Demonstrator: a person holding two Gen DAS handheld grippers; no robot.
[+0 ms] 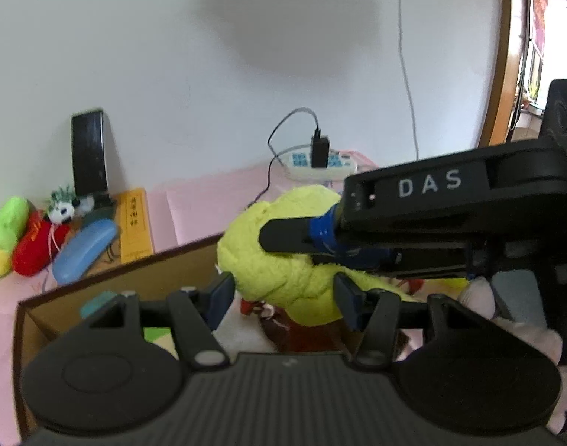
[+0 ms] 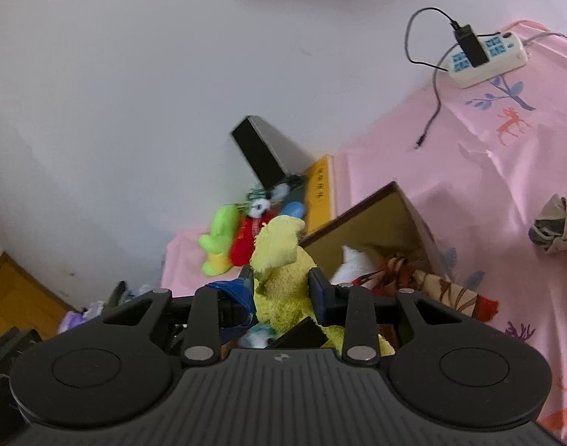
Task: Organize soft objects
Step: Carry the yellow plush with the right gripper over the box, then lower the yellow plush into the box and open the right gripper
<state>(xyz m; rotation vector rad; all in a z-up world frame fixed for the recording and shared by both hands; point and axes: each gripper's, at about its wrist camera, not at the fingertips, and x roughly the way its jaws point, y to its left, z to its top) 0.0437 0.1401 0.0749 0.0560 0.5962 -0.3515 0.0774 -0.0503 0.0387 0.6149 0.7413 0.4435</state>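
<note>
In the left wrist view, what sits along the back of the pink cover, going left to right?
Green plush → red plush → blue case → yellow book → white power strip with a black charger plugged in.

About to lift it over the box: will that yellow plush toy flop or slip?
Probably floppy: the yellow plush toy bulges past both tongs, left and right. Likely light; its fuzzy pile should resist slipping. The box sits just beyond.
</note>
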